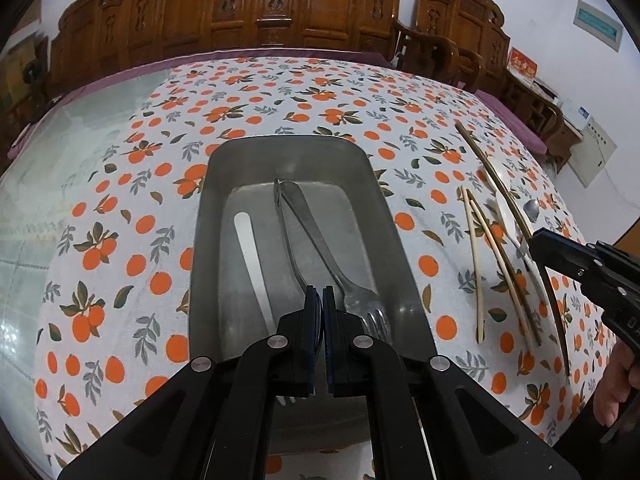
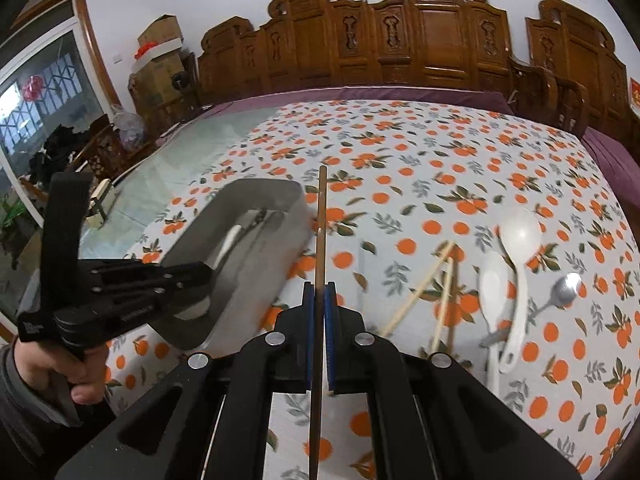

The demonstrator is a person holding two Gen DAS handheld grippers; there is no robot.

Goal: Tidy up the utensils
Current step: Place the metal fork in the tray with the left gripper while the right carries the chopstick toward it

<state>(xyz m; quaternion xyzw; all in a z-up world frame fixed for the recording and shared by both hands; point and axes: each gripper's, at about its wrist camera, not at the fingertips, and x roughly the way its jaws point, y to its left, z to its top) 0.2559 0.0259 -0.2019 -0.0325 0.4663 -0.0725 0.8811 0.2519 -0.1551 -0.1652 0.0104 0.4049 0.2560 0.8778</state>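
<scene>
A metal tray (image 1: 216,216) sits on the orange-print cloth and holds a white utensil (image 1: 250,252), a metal fork (image 1: 352,292) and another metal utensil (image 1: 286,236). My left gripper (image 1: 319,300) is over the tray's near end, shut on that metal utensil's lower end. My right gripper (image 2: 320,292) is shut on a dark brown chopstick (image 2: 320,240) and holds it above the cloth, right of the tray (image 2: 248,280). Pale chopsticks (image 2: 424,280), two white spoons (image 2: 516,248) and a metal spoon (image 2: 560,292) lie on the cloth to its right.
Carved wooden chairs (image 1: 256,4) line the far side of the table. A bare glass area (image 1: 60,168) of the table lies left of the cloth. Cardboard boxes (image 2: 160,52) and a window are at the far left of the right wrist view.
</scene>
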